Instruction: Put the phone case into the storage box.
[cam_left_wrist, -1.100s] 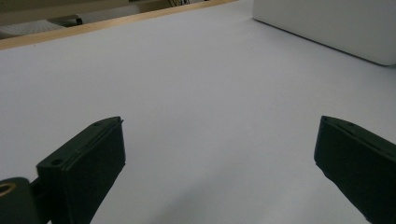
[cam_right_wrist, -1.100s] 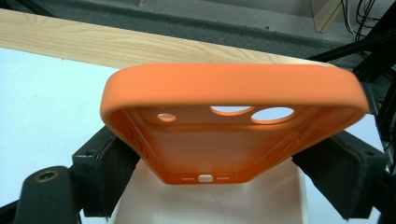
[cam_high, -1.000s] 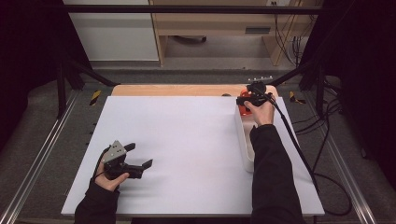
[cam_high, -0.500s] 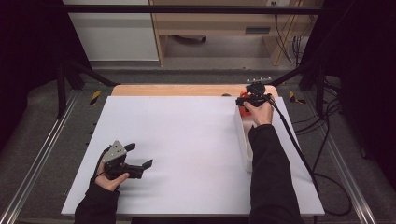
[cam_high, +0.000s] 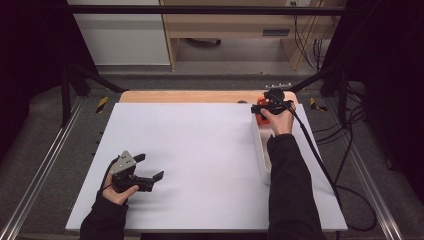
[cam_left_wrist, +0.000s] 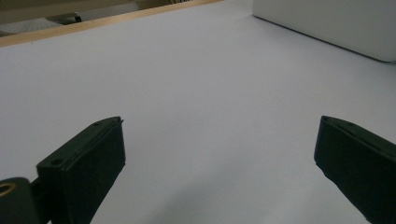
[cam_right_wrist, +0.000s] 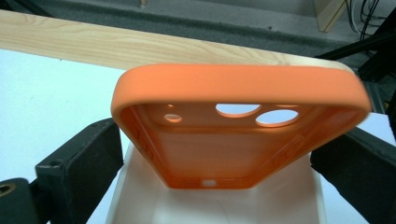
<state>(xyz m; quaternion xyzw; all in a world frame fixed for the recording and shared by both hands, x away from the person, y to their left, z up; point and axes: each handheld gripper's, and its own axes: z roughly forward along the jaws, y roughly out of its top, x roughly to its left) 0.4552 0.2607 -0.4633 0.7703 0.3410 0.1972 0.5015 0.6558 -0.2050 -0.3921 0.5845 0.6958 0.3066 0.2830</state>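
The person's right forearm (cam_high: 287, 190) hides much of the white tray (cam_high: 261, 150).

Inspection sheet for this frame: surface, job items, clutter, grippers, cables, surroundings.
Surface: white sheet on a wooden tabletop, bare in the middle.
Job's things: orange phone case above the white tray.
Clutter: nothing seen.
Grippers: left gripper open over bare sheet; right gripper jaws have just been opening, case between them.
Cables: black cable trails off the right edge.
Surroundings: metal rail, dark floor.
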